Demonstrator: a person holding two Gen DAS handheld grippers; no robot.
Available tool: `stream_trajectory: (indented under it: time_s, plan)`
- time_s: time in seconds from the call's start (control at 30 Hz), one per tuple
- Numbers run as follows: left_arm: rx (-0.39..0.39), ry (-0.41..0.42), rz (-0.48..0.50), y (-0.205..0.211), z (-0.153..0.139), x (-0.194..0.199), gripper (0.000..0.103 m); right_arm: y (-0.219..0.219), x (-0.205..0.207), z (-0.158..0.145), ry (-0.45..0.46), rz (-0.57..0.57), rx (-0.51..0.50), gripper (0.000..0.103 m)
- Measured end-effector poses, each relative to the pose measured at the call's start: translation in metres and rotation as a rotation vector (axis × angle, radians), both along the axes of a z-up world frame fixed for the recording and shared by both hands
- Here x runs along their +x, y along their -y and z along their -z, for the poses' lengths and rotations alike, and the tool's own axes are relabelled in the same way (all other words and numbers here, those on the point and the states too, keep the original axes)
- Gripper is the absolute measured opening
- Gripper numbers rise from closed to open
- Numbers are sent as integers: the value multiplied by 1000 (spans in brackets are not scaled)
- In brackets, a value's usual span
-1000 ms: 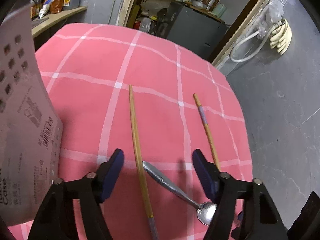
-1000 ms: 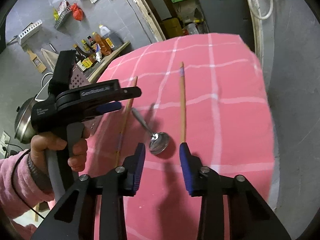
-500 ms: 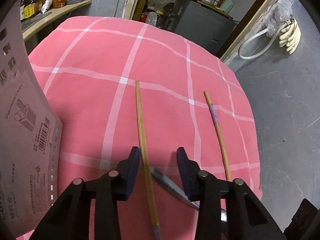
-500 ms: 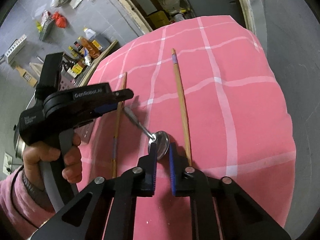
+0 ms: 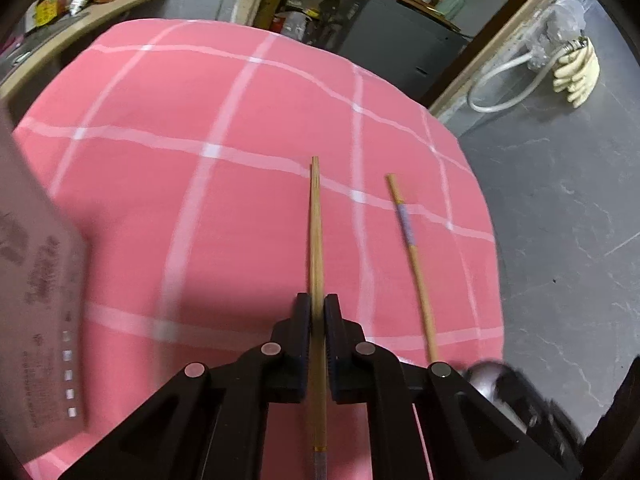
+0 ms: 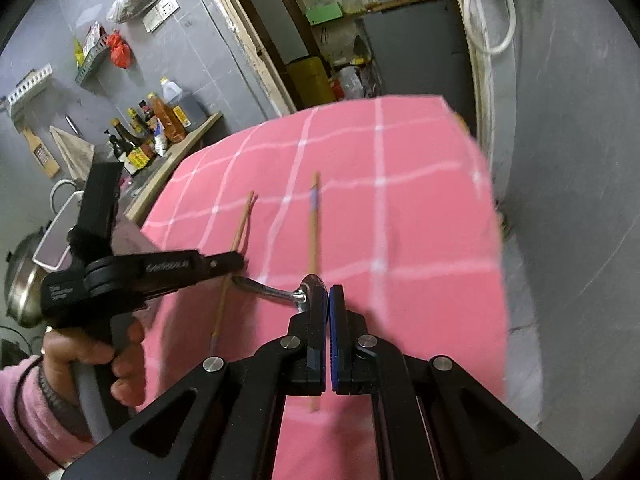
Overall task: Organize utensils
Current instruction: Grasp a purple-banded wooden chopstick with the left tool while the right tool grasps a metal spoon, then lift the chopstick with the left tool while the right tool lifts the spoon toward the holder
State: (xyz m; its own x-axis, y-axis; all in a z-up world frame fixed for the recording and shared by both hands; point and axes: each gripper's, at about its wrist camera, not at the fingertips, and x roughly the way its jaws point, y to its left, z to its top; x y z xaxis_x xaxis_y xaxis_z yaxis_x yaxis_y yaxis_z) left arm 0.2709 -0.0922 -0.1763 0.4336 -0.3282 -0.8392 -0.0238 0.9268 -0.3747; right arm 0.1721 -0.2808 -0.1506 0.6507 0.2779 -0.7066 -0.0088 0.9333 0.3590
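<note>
A pink checked cloth point(image 5: 200, 208) covers the table in a grey-walled kitchen. On it: two chopsticks and one spoon. The left gripper point(image 5: 318, 312), its jaws just drawn in, pinches the left chopstick point(image 5: 316, 240). The right gripper point(image 6: 326, 300), also just closed, clamps the spoon point(image 6: 276, 290) by its bowl. The second chopstick point(image 5: 416, 264) lies on the cloth.

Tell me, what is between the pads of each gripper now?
The left gripper is shut on one chopstick. The right gripper is shut on the bowl of the spoon; the pads cover most of the bowl. The other chopstick lies free.
</note>
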Motion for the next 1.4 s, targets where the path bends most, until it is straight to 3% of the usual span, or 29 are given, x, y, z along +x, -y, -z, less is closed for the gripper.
stream_trajectory:
  time_s: [0.33,0.5,0.63,0.73,0.87,1.1,1.2,1.3,1.4]
  plan:
    - [-60,-45,59,43,4,21,7,65,25,-24,9,-12,-114,2]
    - [-96,-79,56,53,8,32,7,87,31,-23,4,52,-109,2]
    - [-59,-90,65,64,6,37,8,90,34,-17,1,89,-88,2]
    - [-54,-101,73,69,4,40,16,90,37,-12,1,97,-74,2]
    - [-71,-107,89,75,0,42,36,88,39,-7,0,105,-61,2]
    - [-67,-116,92,80,-1,45,42,93,41,-2,-3,120,-55,2]
    - [-43,-112,97,84,-2,46,42,95,44,0,-3,127,-52,2]
    - [44,-103,119,97,-4,47,42,95,46,1,-2,131,-50,2]
    - [203,-80,145,114,-5,47,25,94,46,1,2,135,-50,2]
